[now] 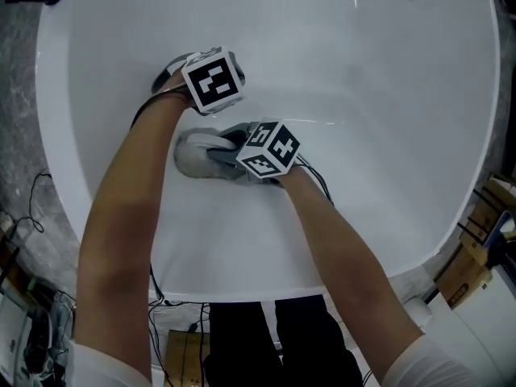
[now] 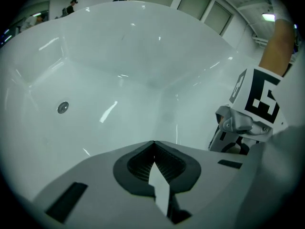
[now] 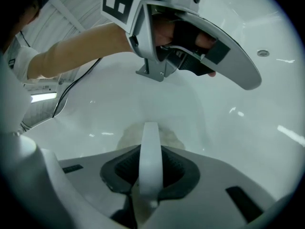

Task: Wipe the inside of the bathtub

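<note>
My right tongs (image 3: 150,128) clamp the crumpled grey-white cloth (image 1: 196,156) against the glossy white bathtub (image 1: 387,135) for wiping, while my left tongs (image 2: 153,147) hover closed and empty alongside.

The bathtub (image 1: 387,95) lies open far and to the right; left tongs (image 2: 153,148) sit just beside right tongs (image 3: 150,130) and their cloth (image 1: 193,156), crowding the left wall.

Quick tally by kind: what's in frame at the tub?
grippers: 2, left gripper and right gripper
cloth: 1
bathtub: 1
round metal fitting in the tub wall: 1
Total: 5
</note>
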A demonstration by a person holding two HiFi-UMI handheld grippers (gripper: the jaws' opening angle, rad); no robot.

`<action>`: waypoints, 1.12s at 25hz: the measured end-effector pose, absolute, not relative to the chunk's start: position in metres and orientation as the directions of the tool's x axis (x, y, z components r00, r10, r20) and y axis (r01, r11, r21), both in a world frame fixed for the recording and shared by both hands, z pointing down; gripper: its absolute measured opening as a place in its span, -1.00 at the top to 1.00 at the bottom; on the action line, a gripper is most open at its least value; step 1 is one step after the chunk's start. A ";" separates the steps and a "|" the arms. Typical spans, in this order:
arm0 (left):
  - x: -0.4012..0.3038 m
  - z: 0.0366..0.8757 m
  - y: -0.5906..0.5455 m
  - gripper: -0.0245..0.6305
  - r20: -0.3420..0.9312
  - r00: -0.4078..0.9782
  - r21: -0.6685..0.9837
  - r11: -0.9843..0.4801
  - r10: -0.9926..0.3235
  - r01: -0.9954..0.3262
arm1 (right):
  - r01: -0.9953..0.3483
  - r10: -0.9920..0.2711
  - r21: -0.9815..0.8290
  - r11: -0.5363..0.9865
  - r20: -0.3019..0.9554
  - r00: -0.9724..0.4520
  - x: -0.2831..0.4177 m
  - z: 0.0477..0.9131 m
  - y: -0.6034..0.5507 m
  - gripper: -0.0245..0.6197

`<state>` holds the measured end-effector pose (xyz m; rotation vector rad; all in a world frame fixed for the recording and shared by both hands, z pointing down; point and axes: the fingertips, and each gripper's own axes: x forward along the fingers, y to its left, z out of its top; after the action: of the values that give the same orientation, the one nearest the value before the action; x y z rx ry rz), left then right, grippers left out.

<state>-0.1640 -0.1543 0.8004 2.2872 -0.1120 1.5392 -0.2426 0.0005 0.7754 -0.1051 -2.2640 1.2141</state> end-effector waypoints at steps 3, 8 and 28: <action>-0.165 0.813 -0.169 0.89 0.905 0.405 0.265 -0.918 0.130 -0.296 | -0.190 0.323 -0.792 0.581 0.438 -0.839 -0.242 0.792 -0.008 0.64; -0.158 0.817 -0.174 0.89 0.870 0.474 0.316 -0.891 0.135 -0.326 | -0.199 0.328 -0.783 0.590 0.457 -0.827 -0.243 0.811 -0.011 0.64; -0.163 0.827 -0.166 0.89 0.890 0.424 0.331 -0.878 0.169 -0.345 | -0.411 0.293 -0.734 0.541 0.623 -0.726 -0.185 0.863 -0.032 0.64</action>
<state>-0.1634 -0.1664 0.8265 2.2123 -0.1490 1.4607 -0.1854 -0.0320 0.8634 0.0950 -2.0458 1.2258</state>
